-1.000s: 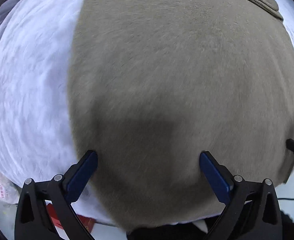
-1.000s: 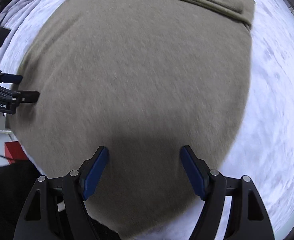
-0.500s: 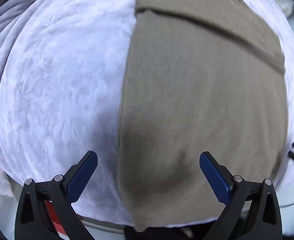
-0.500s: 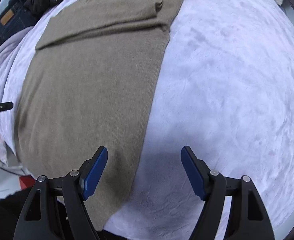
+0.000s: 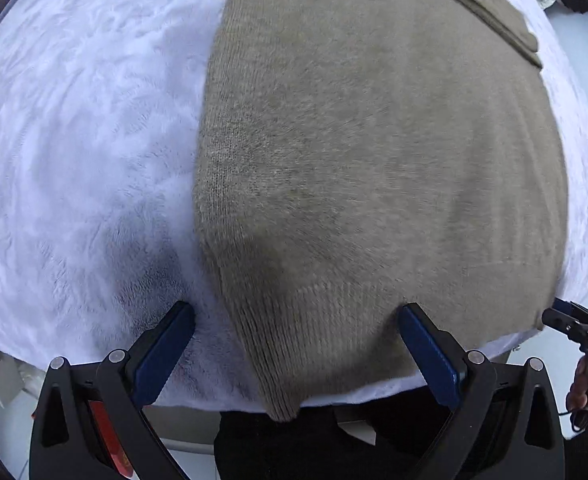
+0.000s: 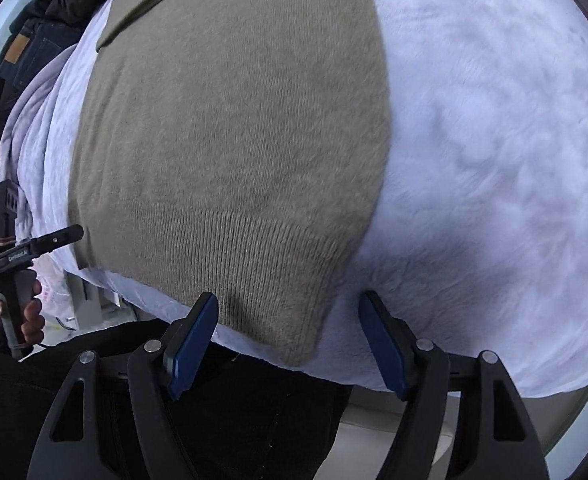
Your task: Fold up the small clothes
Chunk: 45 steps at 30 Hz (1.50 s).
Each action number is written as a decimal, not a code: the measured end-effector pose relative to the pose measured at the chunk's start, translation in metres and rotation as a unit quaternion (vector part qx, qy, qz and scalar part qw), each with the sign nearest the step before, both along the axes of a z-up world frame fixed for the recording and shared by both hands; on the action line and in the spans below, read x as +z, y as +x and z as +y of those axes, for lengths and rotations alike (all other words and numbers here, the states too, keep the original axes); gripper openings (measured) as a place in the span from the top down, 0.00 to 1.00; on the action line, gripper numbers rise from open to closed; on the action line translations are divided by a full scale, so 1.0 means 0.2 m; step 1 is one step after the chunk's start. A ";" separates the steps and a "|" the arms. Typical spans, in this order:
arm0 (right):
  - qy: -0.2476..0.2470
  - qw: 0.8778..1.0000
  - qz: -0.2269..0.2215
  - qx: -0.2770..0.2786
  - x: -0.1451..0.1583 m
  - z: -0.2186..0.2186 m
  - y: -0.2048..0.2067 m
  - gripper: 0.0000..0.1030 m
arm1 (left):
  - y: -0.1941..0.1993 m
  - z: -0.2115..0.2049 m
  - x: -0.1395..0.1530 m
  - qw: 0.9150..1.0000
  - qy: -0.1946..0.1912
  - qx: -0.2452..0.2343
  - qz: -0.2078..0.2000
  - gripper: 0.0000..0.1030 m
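A taupe knit sweater (image 5: 374, 160) lies flat on a white fleece blanket (image 5: 73, 140), its ribbed hem at the near edge. My left gripper (image 5: 294, 309) hovers open over the sweater's near left hem corner, its left finger over blanket and its right over knit. In the right wrist view the sweater (image 6: 233, 140) fills the left half. My right gripper (image 6: 289, 297) straddles the near right hem corner; its jaws are closing slightly, wide apart, and the pads press on nothing. The left gripper (image 6: 53, 238) shows at the far hem corner, held by a hand (image 6: 29, 316).
The blanket (image 6: 494, 120) covers the table to the right of the sweater. A pile of dark clothes and jeans (image 6: 45, 20) sits at the far left. The person's dark clothing (image 6: 233, 420) is just beyond the near table edge. A red object (image 5: 109, 440) lies below that edge.
Both grippers moved from over the sweater's middle outwards and then down to its near hem corners. The right gripper rolled, so the sweater now slants in its view. Both stay open.
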State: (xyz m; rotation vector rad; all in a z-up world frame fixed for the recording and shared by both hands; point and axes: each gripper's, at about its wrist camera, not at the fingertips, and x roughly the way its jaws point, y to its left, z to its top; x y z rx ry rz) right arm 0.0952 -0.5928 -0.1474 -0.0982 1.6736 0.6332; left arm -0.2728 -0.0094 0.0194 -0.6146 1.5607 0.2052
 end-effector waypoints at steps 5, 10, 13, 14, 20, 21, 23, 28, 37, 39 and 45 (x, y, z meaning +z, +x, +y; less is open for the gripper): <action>-0.007 0.999 -0.007 -0.050 -0.12 0.21 -0.15 0.27 | 0.13 0.00 0.01 1.000 0.005 -0.011 0.010 0.01; -0.029 0.998 -0.019 -0.055 -0.14 0.30 -0.23 0.27 | 0.12 -0.12 0.00 1.000 0.015 -0.020 0.008 0.01; -0.035 0.998 -0.018 -0.056 -0.13 0.33 -0.27 0.27 | 0.11 -0.13 -0.01 1.000 0.014 -0.022 0.013 0.01; -0.036 0.998 -0.017 -0.057 -0.13 0.34 -0.28 0.27 | 0.12 -0.13 0.01 1.000 0.014 -0.024 0.015 0.01; -0.039 0.996 -0.014 -0.079 -0.19 0.43 -0.32 0.29 | 0.18 -0.09 -0.10 0.999 0.020 -0.032 0.010 0.01; -0.037 0.996 -0.012 -0.082 -0.19 0.44 -0.32 0.38 | 0.19 -0.10 -0.12 0.999 0.021 -0.035 0.008 0.01; -0.038 0.996 -0.011 -0.083 -0.19 0.47 -0.33 0.43 | 0.18 -0.11 -0.11 0.999 0.022 -0.041 0.006 0.01; -0.043 0.994 -0.013 -0.103 -0.21 0.50 -0.37 0.40 | 0.17 -0.12 -0.09 0.999 0.021 -0.043 0.006 0.01; -0.074 0.991 -0.031 -0.110 -0.07 0.55 -0.39 0.34 | 0.20 -0.15 -0.03 0.994 0.033 -0.096 0.035 0.01; -0.078 0.988 -0.066 -0.117 0.04 0.51 -0.37 0.28 | 0.19 -0.07 0.04 0.995 0.048 -0.086 0.022 0.01; -0.085 0.979 -0.154 -0.103 0.18 0.66 -0.10 0.28 | 0.56 0.13 0.18 0.997 0.048 0.021 -0.054 0.01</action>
